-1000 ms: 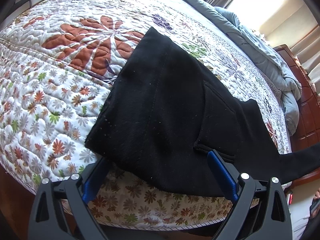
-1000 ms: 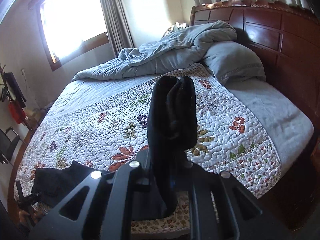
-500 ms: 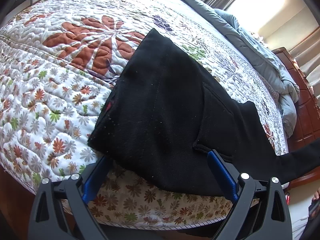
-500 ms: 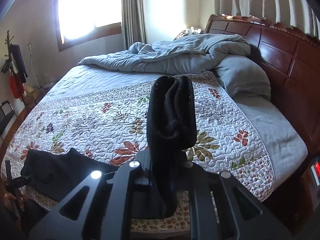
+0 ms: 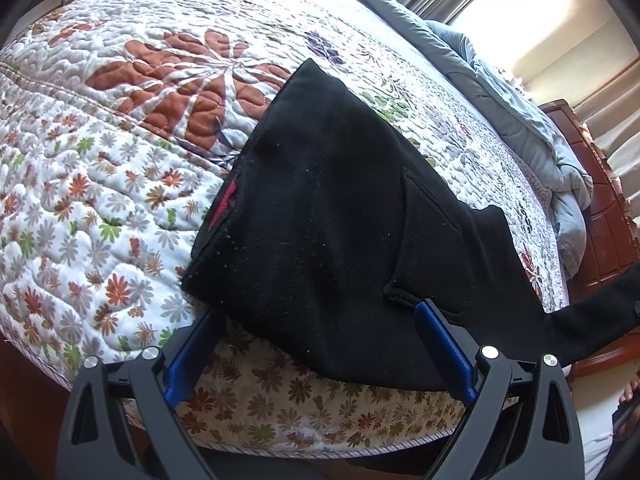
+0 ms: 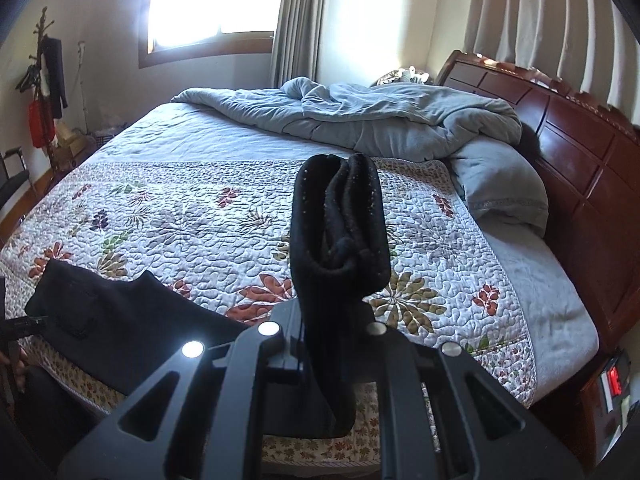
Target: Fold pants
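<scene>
while the right gripper [image 6: 340,320] stays pinched tight on the bunched leg end of the black pants [image 5: 340,240], it has swung across the quilt [image 5: 120,160], so folding has begun, and the left gripper [image 5: 316,344] waits wide open, holding nothing, at the near edge.

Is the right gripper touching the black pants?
Touching. The right wrist view shows the right gripper shut on a bunched end of the black pants, fabric pinched between its jaws.
</scene>
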